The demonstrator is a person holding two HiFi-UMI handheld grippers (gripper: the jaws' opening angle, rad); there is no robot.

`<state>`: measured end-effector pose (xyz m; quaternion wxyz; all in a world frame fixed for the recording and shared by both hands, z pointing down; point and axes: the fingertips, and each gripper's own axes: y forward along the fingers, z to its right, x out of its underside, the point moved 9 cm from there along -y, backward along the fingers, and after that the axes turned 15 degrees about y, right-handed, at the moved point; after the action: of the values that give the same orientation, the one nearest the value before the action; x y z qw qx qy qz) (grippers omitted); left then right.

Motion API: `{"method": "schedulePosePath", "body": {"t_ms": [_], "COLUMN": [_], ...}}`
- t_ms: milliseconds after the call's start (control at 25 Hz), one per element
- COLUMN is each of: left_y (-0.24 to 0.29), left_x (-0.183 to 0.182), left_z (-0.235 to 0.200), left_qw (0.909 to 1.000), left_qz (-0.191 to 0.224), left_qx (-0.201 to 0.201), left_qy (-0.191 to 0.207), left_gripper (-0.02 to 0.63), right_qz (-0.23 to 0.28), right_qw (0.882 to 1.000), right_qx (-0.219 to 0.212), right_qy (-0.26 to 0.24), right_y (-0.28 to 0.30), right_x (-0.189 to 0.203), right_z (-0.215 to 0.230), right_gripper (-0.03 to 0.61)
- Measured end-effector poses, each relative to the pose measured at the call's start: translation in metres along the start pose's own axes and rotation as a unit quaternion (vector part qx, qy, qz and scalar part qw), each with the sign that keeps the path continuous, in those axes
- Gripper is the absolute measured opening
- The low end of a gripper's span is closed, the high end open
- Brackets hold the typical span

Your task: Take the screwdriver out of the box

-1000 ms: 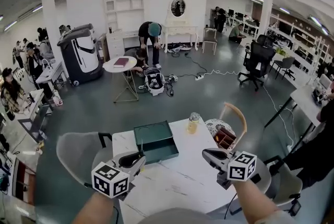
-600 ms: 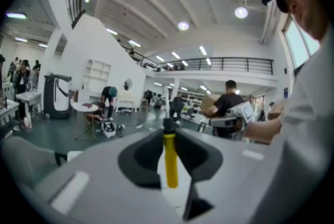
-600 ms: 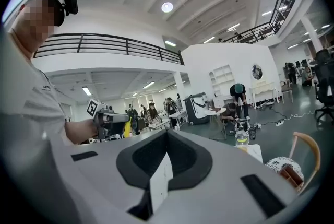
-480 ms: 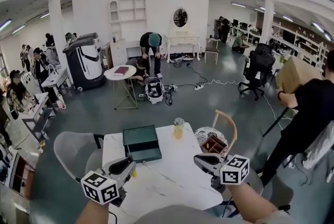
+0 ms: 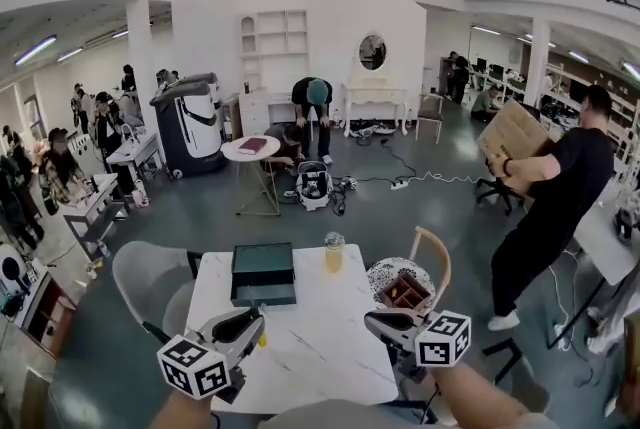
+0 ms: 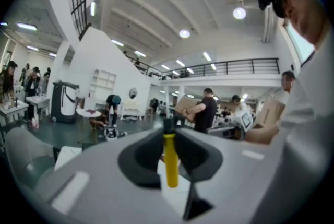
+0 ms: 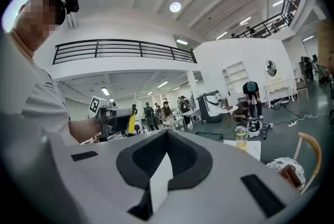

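My left gripper is shut on a yellow-handled screwdriver and holds it in the air over the near left part of the white table. In the left gripper view the screwdriver stands upright between the jaws, its dark end on top. The dark green box lies at the table's far edge, well beyond both grippers. My right gripper hovers at the near right with its jaws together and nothing in them. From the right gripper view I see the left gripper, the screwdriver and the box.
A bottle of orange drink stands right of the box. A round wooden chair with a patterned seat is at the table's right, a grey chair at its left. A person carrying a cardboard box walks close by on the right.
Both grippers have drawn back from the box toward me, the left still gripping the screwdriver. The person with the cardboard box has walked into view at the right.
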<state>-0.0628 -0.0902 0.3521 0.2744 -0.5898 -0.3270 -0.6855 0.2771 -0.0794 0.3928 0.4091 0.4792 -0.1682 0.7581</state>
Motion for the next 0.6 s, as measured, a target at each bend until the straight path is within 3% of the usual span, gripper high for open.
{"method": "schedulePosePath", "body": {"t_ms": [280, 600], "left_y": [-0.016, -0.015], "left_x": [-0.006, -0.007], "left_z": [0.038, 0.046], "left_qw": [0.9997, 0.9997], "left_qz": [-0.009, -0.010], "left_qx": [-0.024, -0.023], "left_qy": [-0.003, -0.005], "left_gripper": [0.074, 0.074], "right_qz": [-0.006, -0.002], "right_qw": [0.999, 0.999], "right_qx": [-0.035, -0.045], "right_qy": [0.006, 0.016], "right_y": [-0.015, -0.016], "right_x": [0.009, 0.018], "right_z": [-0.002, -0.001], "right_gripper": [0.008, 0.008]}}
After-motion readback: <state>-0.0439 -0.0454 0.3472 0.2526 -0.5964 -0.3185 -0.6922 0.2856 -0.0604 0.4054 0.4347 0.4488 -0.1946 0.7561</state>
